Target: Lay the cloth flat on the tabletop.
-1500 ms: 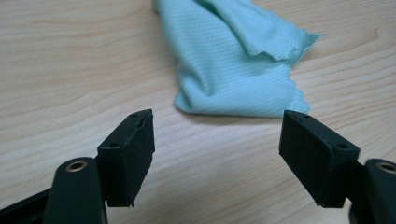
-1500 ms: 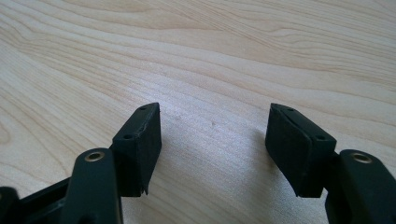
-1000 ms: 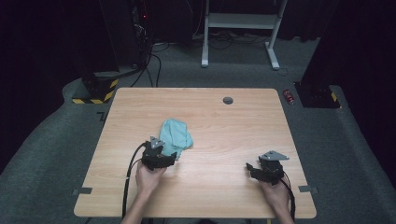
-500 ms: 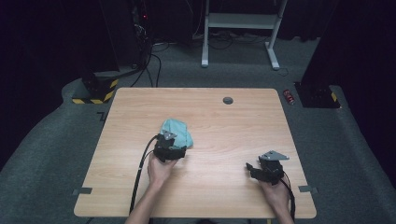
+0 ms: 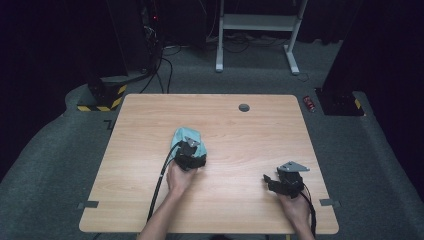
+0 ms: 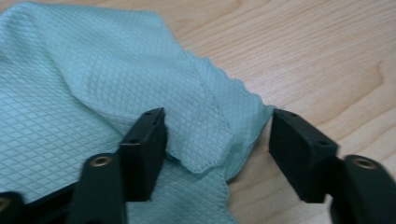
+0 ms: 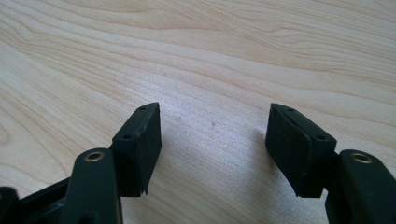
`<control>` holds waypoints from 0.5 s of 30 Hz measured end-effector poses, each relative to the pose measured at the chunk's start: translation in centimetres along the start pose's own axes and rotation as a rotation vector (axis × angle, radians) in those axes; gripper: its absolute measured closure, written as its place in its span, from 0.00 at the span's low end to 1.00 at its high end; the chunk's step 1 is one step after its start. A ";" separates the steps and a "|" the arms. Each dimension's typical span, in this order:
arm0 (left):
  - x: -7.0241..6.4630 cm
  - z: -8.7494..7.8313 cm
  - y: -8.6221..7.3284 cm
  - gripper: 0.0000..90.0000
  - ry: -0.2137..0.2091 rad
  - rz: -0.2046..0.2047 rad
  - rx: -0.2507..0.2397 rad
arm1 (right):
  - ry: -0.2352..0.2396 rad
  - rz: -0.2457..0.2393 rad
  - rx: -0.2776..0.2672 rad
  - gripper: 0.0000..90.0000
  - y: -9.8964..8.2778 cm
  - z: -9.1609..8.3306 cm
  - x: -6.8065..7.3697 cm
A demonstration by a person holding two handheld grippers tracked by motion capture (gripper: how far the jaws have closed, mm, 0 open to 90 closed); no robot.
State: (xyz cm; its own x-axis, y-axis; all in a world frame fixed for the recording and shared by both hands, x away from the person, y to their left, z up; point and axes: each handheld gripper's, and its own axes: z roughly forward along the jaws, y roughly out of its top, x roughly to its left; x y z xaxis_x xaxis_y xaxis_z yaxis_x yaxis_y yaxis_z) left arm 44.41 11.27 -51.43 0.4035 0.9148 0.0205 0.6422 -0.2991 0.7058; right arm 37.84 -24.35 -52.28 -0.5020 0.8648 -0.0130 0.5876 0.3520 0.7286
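Bench (image 5: 150, 125): pale wood, carrying one crumpled teal cloth (image 5: 181, 137) and both of your tools.

Change over the last second: your left tongs (image 5: 187, 150) have travelled from the cloth's near-left edge forward and to the right, and they now sit on top of its near edge. The cloth has kept roughly its place on the bench but looks more bunched, with less of it exposed. Your right tongs (image 5: 270, 179) have not shifted.

Reading: the approach looks finished and the pinch is the step in hand. Nothing is gripped yet, so the cloth is not under your control.

Left tongs, own view (image 6: 217, 140): jaws wide apart, holding nothing. A folded, scalloped hem corner of the cloth (image 6: 84, 93) lies between the two jaws, closer to the left one. The left jaw rests over the fabric; the right jaw stands just off the hem, over bare wood. The bulk of the cloth spreads ahead and to the left of the jaws.

Right tongs, own view (image 7: 212, 140): jaws equally wide apart, empty, low over bare wood. The cloth lies well apart from them, ahead and to their left across the bench.

Caution: closing from here should catch the folded corner, probably more than one layer.
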 end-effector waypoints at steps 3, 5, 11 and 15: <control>0.3 0.0 0.1 0.64 0.007 0.012 0.003 | 0.000 -0.001 0.000 0.40 0.0 0.0 0.0; 0.4 0.1 0.2 0.73 0.003 0.015 0.007 | 0.000 -0.001 0.000 0.40 0.0 0.0 0.0; -0.1 0.1 0.4 0.96 -0.034 0.071 0.004 | 0.000 -0.002 -0.002 0.40 0.0 0.0 0.0; -0.2 -0.2 0.4 0.97 -0.080 0.069 0.001 | 0.000 -0.001 0.000 0.40 0.0 0.0 0.0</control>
State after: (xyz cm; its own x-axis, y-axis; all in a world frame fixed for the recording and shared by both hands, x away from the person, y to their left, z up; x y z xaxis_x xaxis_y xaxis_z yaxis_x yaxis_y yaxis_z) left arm 44.49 11.03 -51.03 0.4978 0.8672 0.0123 0.6115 -0.3610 0.7041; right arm 37.84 -24.36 -52.29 -0.5027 0.8644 -0.0138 0.5870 0.3531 0.7285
